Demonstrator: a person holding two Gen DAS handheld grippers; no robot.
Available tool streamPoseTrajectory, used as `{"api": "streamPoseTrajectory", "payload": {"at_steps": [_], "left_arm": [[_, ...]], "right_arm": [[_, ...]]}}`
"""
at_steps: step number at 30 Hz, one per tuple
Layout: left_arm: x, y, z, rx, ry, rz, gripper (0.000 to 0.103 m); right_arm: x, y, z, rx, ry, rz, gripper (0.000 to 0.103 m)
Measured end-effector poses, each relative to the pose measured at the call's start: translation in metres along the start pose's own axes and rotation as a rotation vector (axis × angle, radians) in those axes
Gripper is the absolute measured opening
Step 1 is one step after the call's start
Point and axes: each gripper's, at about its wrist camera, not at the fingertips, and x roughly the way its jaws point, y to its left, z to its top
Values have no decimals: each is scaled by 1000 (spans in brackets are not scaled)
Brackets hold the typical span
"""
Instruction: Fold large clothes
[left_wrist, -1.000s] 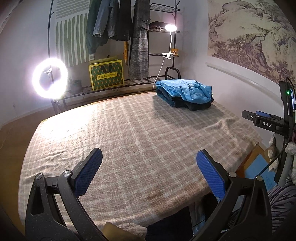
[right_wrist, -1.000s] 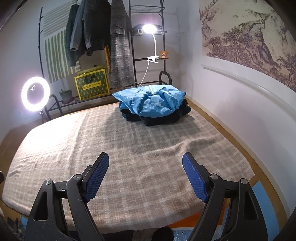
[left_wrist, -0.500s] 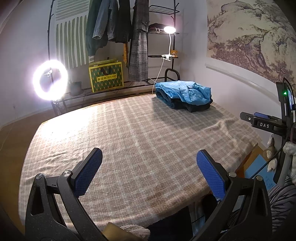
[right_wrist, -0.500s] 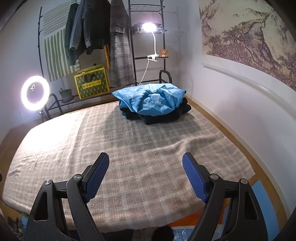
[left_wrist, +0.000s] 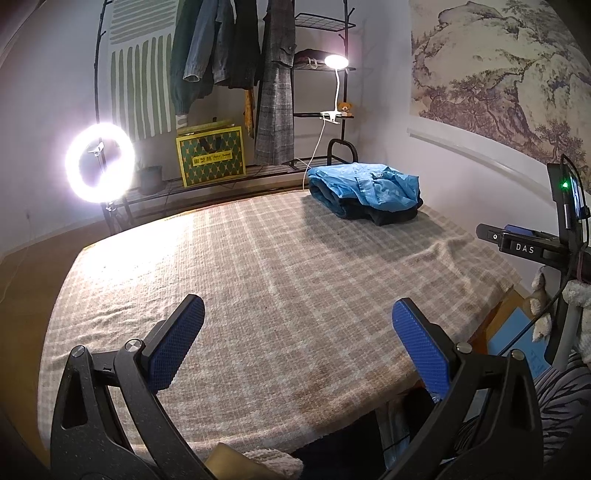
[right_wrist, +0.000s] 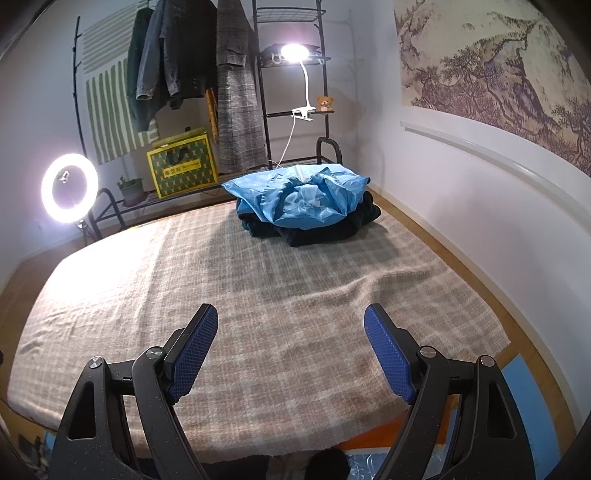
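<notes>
A crumpled light-blue garment (left_wrist: 369, 186) lies on top of dark folded clothes (left_wrist: 391, 216) at the far right corner of the bed, which is covered by a beige plaid blanket (left_wrist: 258, 266). It also shows in the right wrist view (right_wrist: 299, 197), over the dark clothes (right_wrist: 321, 230). My left gripper (left_wrist: 297, 341) is open and empty above the near part of the blanket. My right gripper (right_wrist: 290, 350) is open and empty, also over the near edge, far from the pile.
A lit ring light (left_wrist: 99, 162) stands at the left. A clothes rack with hanging coats (left_wrist: 240, 55), a yellow-green box (left_wrist: 210, 157) and a clip lamp (left_wrist: 336, 62) stand behind the bed. A white wall runs along the right (right_wrist: 461, 184). A camera rig (left_wrist: 535, 243) stands at the right.
Both grippers have shifted slightly, with the left view drifting a little; both stay open and empty. The clothes pile has not moved.
</notes>
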Motion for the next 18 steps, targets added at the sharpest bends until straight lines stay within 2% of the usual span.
{"api": "streamPoseTrajectory", "payload": {"at_steps": [18], "left_arm": [[-3, -3, 3, 2, -6, 3, 103]], "right_arm": [[0, 0, -1, 2, 3, 2, 82]]}}
